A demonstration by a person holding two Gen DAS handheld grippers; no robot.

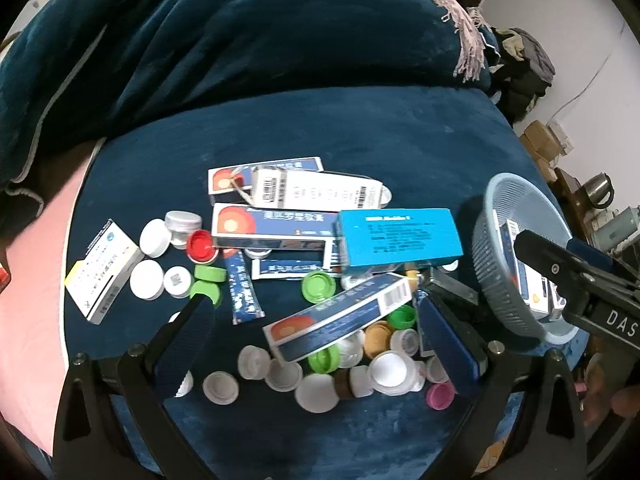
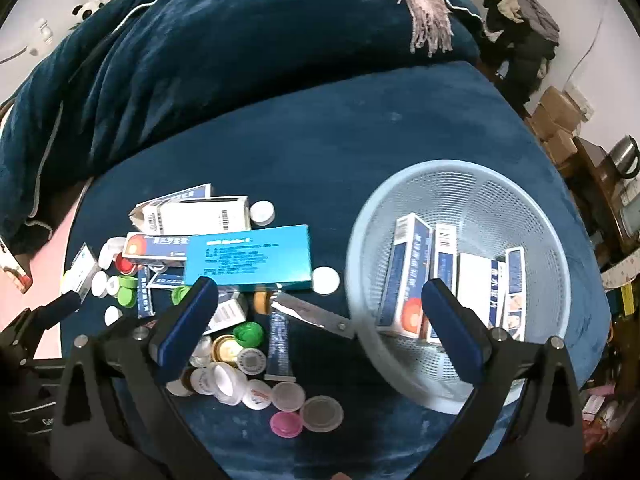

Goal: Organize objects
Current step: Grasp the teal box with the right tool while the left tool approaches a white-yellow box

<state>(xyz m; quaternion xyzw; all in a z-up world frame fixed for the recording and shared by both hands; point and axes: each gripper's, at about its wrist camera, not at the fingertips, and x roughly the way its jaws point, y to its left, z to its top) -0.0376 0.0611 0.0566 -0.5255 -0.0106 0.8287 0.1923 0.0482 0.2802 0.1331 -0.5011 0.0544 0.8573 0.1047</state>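
Medicine boxes and bottle caps lie heaped on a dark blue cloth. My left gripper (image 1: 312, 312) is open and low over the heap, its fingers on either side of a dark blue box with a red circle (image 1: 340, 320). A teal box (image 1: 400, 240) (image 2: 248, 256) lies on top of other boxes. My right gripper (image 2: 320, 292) is open and holds nothing, hanging over the left rim of the pale blue mesh basket (image 2: 460, 168) (image 1: 500, 196). Several boxes (image 2: 408, 272) stand on end inside the basket. Caps (image 1: 320, 364) (image 2: 232, 376) are scattered below the boxes.
Metal scissors (image 2: 316, 316) lie between the heap and the basket. A tube (image 2: 280, 344) lies beside the caps. A rumpled blue blanket (image 1: 240, 40) rises behind. Pink sheet (image 1: 32, 280) shows at the left; cardboard boxes (image 2: 560, 120) and a kettle (image 2: 624, 156) stand at the right.
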